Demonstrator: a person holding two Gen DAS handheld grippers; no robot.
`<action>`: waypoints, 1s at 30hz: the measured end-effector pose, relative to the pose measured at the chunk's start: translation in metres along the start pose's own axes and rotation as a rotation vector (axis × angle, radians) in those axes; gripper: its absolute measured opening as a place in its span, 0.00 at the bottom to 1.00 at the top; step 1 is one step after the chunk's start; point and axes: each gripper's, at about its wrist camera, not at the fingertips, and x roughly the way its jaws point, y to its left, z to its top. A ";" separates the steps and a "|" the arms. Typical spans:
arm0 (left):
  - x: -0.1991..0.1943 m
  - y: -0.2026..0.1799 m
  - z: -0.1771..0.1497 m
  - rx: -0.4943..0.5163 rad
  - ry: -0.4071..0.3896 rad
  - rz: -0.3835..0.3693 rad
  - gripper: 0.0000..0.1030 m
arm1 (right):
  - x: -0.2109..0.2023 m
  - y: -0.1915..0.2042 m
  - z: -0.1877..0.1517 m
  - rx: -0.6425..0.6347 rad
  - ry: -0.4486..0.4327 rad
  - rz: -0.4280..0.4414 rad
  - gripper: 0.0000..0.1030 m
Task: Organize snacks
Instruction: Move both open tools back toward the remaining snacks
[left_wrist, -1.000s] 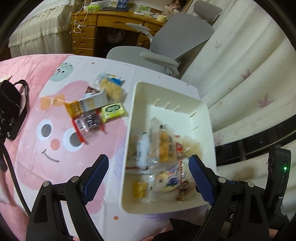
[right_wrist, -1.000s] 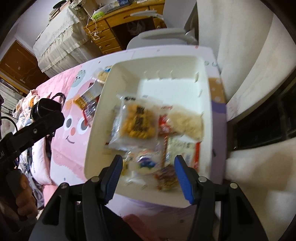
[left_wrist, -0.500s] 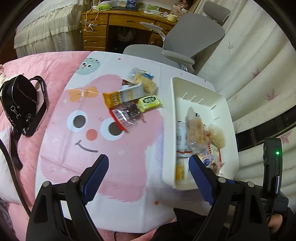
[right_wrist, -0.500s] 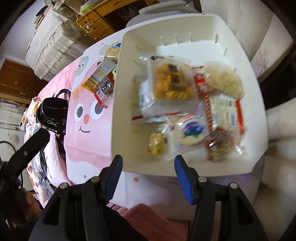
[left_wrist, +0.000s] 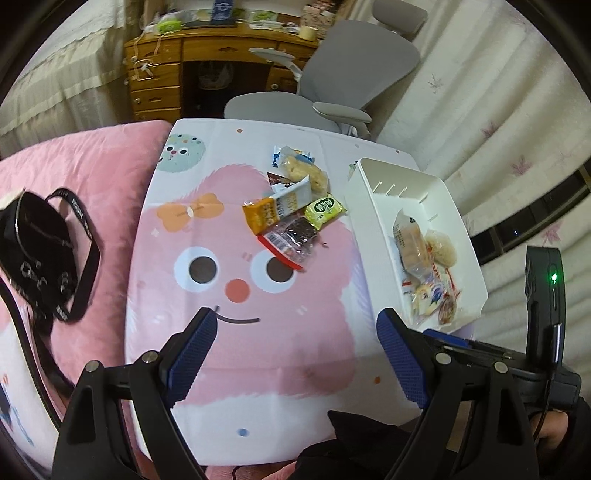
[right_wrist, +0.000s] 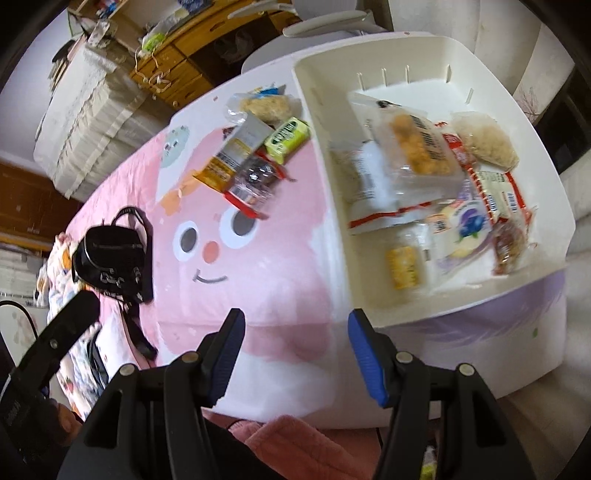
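Observation:
A white bin (left_wrist: 373, 206) (right_wrist: 332, 177) stands on the right of a table with a pink cartoon cloth (left_wrist: 240, 332) and holds several snack packets (right_wrist: 417, 147). A pile of loose snacks (left_wrist: 295, 206) (right_wrist: 255, 151) lies left of the bin: an orange-white pack, a green pack (left_wrist: 325, 210), a dark pack with red edge (left_wrist: 293, 240), a rice-cracker pack. My left gripper (left_wrist: 295, 347) is open and empty above the cloth's near part. My right gripper (right_wrist: 295, 350) is open and empty near the bin's front left corner.
A black bag (left_wrist: 33, 254) (right_wrist: 110, 254) lies on the pink bedding left of the table. A grey office chair (left_wrist: 332, 85) and a wooden desk (left_wrist: 192, 62) stand behind the table. Curtains hang at the right.
Both grippers have pulled back and swung left, away from over the bin. The loose snack pile and the cloth's face now fill the middle of both views. Both stay open.

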 end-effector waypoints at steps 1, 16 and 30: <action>0.000 0.004 0.001 0.012 0.003 -0.004 0.85 | 0.001 0.005 -0.001 0.008 -0.010 -0.001 0.56; 0.002 0.055 0.042 0.209 0.028 -0.084 0.85 | 0.016 0.071 -0.025 0.138 -0.175 -0.050 0.56; 0.020 0.044 0.098 0.252 0.014 -0.093 0.85 | 0.016 0.090 -0.021 0.070 -0.316 -0.114 0.56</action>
